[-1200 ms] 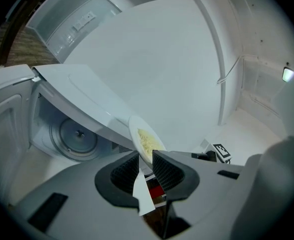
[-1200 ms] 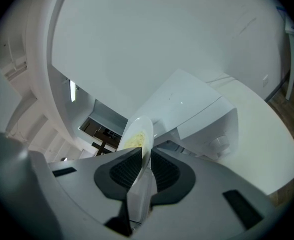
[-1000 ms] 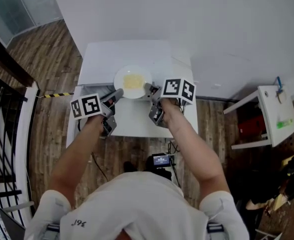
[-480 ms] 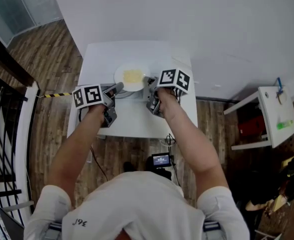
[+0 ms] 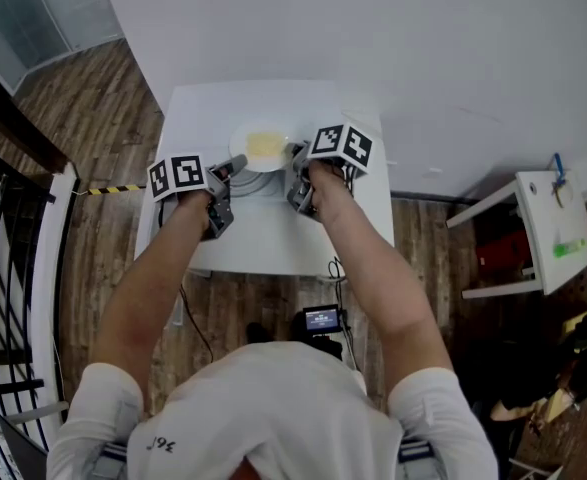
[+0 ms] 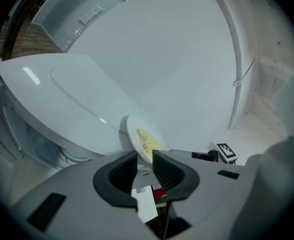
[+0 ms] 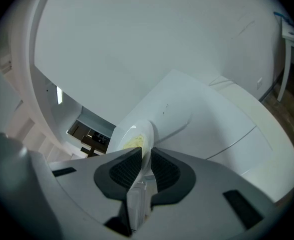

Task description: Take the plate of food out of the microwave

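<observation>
Now plate (image 5: 241, 156) roughly level, round face and yellow food (image 5: 264, 146) facing up.

Overhead cam, 2 close-ups; shared plate (image 5: 241, 149)

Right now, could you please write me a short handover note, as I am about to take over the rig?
Left gripper: shut on the left rim of the plate.
Right gripper: shut on its right rim.
Plate, with yellow food on it: held between both grippers over the white top surface; I cannot tell whether it touches.
Done: plate gripped and out in the open.
Left: probably set it down, then release both grippers.
</observation>
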A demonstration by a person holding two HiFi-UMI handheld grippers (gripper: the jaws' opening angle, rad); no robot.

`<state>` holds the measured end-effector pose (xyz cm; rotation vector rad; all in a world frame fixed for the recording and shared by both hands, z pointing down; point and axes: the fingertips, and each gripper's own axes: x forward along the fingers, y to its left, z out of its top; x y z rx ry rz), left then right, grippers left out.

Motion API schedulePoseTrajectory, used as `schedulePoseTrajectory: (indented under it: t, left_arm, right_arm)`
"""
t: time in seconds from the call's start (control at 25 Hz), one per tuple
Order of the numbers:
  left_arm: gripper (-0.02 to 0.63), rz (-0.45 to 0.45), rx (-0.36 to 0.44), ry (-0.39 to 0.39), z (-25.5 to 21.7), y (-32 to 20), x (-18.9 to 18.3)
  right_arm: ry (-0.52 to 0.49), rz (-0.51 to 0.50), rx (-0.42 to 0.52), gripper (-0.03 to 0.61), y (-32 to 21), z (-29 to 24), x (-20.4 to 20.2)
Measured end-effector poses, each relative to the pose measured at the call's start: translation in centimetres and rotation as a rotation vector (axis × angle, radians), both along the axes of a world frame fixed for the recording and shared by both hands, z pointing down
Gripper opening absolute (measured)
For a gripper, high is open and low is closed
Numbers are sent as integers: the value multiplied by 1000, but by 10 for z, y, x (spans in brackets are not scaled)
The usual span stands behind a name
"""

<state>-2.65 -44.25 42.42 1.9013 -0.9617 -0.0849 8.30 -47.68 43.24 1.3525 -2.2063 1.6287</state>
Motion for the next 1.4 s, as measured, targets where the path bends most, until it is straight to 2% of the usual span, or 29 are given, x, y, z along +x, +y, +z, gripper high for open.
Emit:
schedulePoseTrajectory:
  t: [0.24,0.6,0.8,1.12,1.24,1.4]
  left_arm:
    - [84,18,1,12,-5,-5,8]
    - [86,33,9,26,-6,-8,0]
    - [86,0,21,29,-10,-11,-12]
    - [86,3,39,30,-15,-22,-1]
    - [86,1,42,34,-15,-28,1]
    - [86,10,55,39,-19,-32,7]
  right_arm:
    - [10,41,3,46,-9,-3,8]
    - [27,48,18,46,-12,-3,6]
    - [74,60,41,46,-15,-5,9]
    - [120,82,63,46,-23,-7,12]
    - [174,66,73,49,-29,-7,13]
    - [297,34,86,66,-32,-5,14]
